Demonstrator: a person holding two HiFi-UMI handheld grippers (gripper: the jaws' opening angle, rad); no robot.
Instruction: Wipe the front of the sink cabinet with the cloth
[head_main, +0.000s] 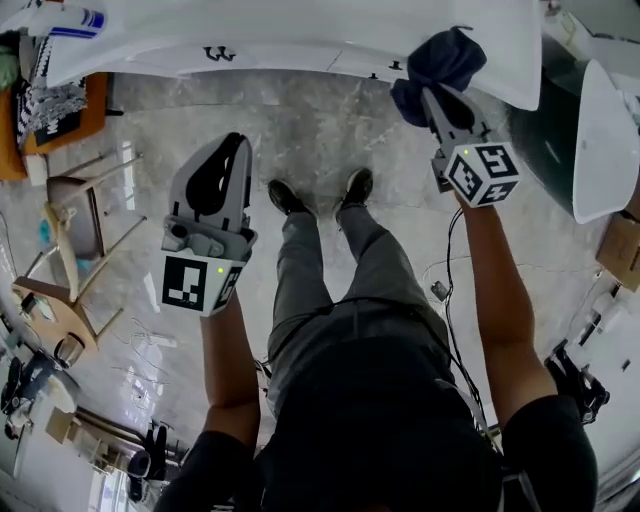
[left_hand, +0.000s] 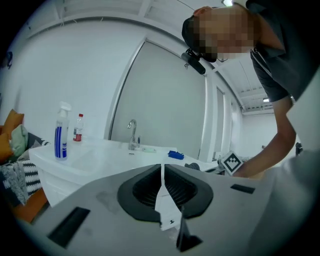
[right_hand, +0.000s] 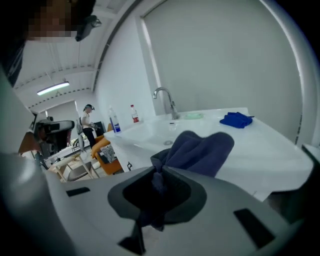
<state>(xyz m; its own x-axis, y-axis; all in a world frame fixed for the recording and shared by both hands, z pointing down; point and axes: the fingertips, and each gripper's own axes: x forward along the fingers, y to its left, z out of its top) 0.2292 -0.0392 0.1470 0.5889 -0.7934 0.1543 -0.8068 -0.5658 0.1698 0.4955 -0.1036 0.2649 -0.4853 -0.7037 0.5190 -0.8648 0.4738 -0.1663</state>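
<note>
Right hand-held gripper (head_main: 441, 100) was found closed on the dark blue cloth (head_main: 441, 58). In the right gripper view the jaws pinched a fold of the cloth (right_hand: 200, 149), and the rest bunched loosely beyond the tips. In the head view the cloth lay at the front edge of the sink cabinet (head_main: 300, 42), near its right end, partly over the white top. Whether it touched the front panel could not be told from that steep angle.

Left hand-held gripper (head_main: 232, 150) hung over the floor (head_main: 310, 130), short of the cabinet. Its jaws were together with only a thin slit between them and nothing held (left_hand: 162, 171).

On the cabinet top stood a spray bottle (left_hand: 61, 133), a small red-capped bottle (left_hand: 78, 128) and the tap (left_hand: 132, 133). A second, brighter blue cloth (right_hand: 236, 119) lay near the far right corner, untouched.

Assessment of progress:
- **Done:** the cloth was in hand and had been brought up to the cabinet.
- **Cabinet front:** the front (right_hand: 119, 152) showed no streak or damp mark, so no wiped area could be confirmed.
- **Left to do:** by this evidence the wiping itself appeared not yet begun. The whole front, from the right end across to the left, seemingly remained to be done.
- **Next move:** the cloth would probably need lowering from the top edge onto the vertical face.
</note>
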